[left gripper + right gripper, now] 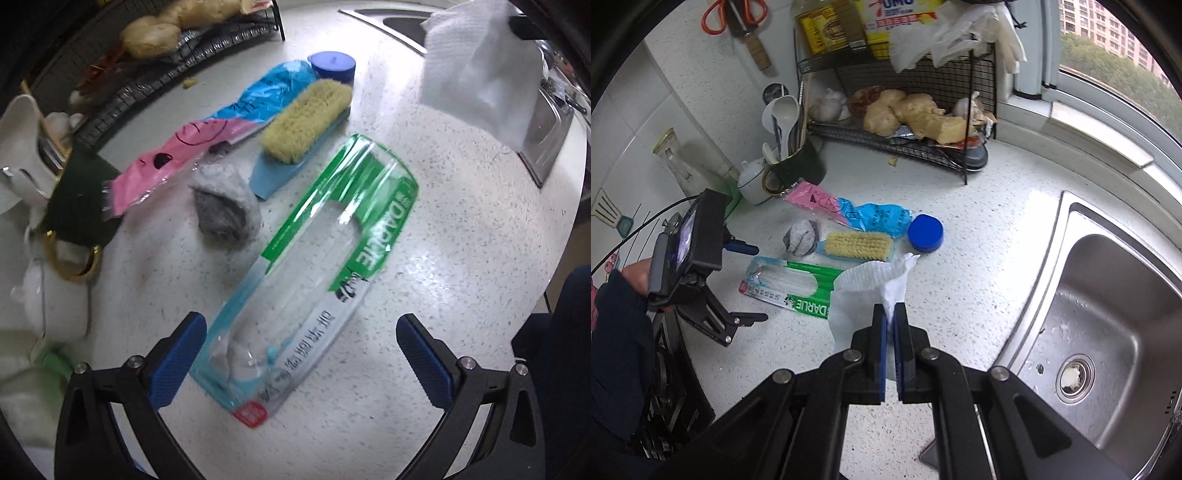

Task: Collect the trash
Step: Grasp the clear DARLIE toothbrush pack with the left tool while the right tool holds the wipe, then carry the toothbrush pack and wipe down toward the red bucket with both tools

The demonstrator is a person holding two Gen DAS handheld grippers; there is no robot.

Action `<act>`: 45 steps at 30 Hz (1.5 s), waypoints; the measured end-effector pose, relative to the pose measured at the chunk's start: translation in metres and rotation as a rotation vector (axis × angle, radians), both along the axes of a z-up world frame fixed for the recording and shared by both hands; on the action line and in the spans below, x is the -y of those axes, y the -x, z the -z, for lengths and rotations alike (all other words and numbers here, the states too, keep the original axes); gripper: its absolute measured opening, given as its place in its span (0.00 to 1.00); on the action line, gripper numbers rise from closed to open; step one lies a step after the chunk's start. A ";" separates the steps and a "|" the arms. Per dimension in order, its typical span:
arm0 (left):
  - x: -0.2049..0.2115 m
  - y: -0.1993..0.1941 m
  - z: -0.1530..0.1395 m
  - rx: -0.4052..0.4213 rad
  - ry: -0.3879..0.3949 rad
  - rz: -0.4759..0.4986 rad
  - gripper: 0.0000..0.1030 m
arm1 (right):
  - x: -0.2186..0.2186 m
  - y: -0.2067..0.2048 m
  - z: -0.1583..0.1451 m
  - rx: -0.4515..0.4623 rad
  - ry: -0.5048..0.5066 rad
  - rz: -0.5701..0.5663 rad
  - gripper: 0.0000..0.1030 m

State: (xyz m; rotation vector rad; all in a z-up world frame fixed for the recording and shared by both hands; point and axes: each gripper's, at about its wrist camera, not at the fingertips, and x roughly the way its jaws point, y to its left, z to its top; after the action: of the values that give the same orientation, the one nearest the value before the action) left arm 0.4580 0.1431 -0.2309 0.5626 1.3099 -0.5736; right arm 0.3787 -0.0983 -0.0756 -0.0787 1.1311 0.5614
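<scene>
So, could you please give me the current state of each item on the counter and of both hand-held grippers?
White paper towel: pinched, lifted off the counter.
Right hand-held gripper: shut on the towel.
Left hand-held gripper: open, over the packet.
Green-and-clear plastic toothbrush packet: flat, empty.
Grey crumpled wad: lying loose.
Yellow-bristled blue scrub brush: bristles up.
Blue round lid: lying flat.

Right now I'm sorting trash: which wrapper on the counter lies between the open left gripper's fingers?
The green toothbrush wrapper; the left gripper straddles its near end, while the pink-and-blue wrapper lies farther off.

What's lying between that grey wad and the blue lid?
A scrub brush lies between the grey wad and the blue lid, bristles up; the right wrist view shows it best.
</scene>
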 end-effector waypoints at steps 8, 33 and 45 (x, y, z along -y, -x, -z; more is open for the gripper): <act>0.000 -0.023 0.017 -0.076 0.071 0.090 1.00 | 0.007 0.001 0.001 -0.015 -0.003 0.053 0.03; 0.026 0.012 0.012 -0.107 0.249 -0.029 0.32 | 0.005 0.010 -0.001 -0.013 -0.072 0.081 0.03; 0.039 0.049 -0.008 -0.014 0.339 -0.153 0.11 | 0.016 0.024 -0.011 0.015 -0.099 0.094 0.03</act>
State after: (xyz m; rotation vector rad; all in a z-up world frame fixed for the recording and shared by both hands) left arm 0.4092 0.1036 -0.2224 0.1786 1.2228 -0.6557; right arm 0.3546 -0.1139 -0.0645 0.0554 1.0854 0.5308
